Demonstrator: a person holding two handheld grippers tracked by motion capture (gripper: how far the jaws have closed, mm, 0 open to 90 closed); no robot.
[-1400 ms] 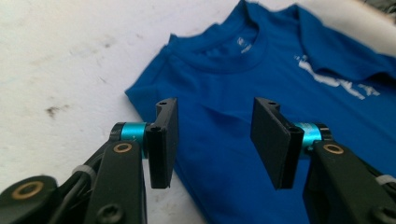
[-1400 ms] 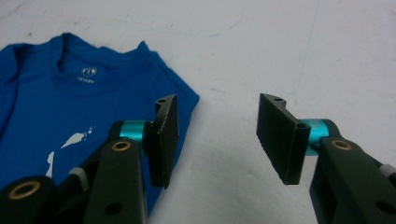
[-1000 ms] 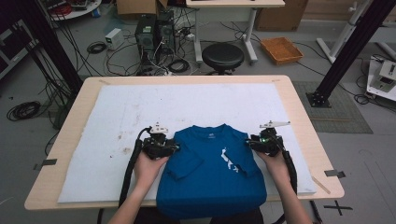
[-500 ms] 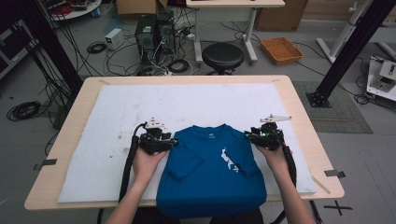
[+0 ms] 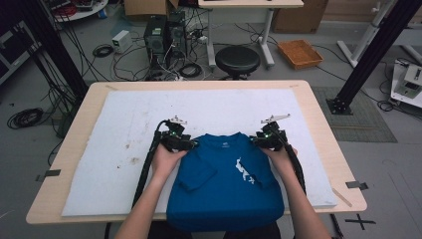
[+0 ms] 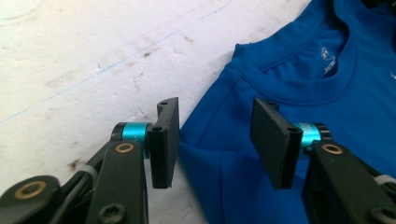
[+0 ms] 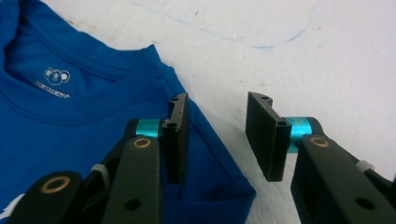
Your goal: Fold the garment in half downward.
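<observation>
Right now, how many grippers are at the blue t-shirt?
2. The left gripper is at the blue t-shirt's left shoulder, open, fingers straddling the fabric edge. The right gripper is at the right shoulder, also open, over the shirt's edge.

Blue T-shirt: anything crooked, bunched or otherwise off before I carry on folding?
The blue T-shirt has both sleeves folded in, but unevenly: the flap near the left gripper lies askew across the chest. Its hem hangs over the table edge. The white mat is stained; nothing looks damaged.
</observation>
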